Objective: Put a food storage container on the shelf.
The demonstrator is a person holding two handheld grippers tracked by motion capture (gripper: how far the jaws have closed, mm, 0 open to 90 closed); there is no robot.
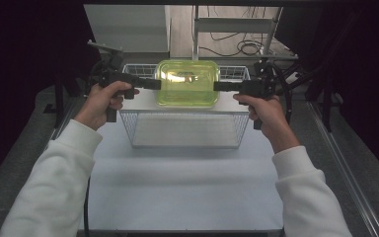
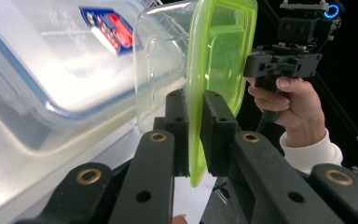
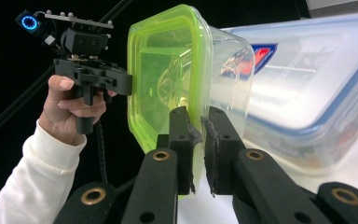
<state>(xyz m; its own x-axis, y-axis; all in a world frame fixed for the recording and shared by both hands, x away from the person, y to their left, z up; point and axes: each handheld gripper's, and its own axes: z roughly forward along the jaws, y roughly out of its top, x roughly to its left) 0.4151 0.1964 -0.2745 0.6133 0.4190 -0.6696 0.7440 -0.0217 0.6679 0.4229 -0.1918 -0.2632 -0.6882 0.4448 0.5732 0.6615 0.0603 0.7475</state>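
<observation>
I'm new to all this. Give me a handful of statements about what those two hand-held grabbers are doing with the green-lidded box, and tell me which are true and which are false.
1. The left gripper is clamped on the rim of the green lid. True.
2. The right gripper hangs open, away from the lid. False: its jaws pinch the opposite edge of the lid.
3. The lid sits on a clear container. True.
4. The lid is red. False: it is translucent yellow-green.
5. A wire basket stands on the table under the held box. True.
6. A larger blue-trimmed container with a label is near the box. True.
</observation>
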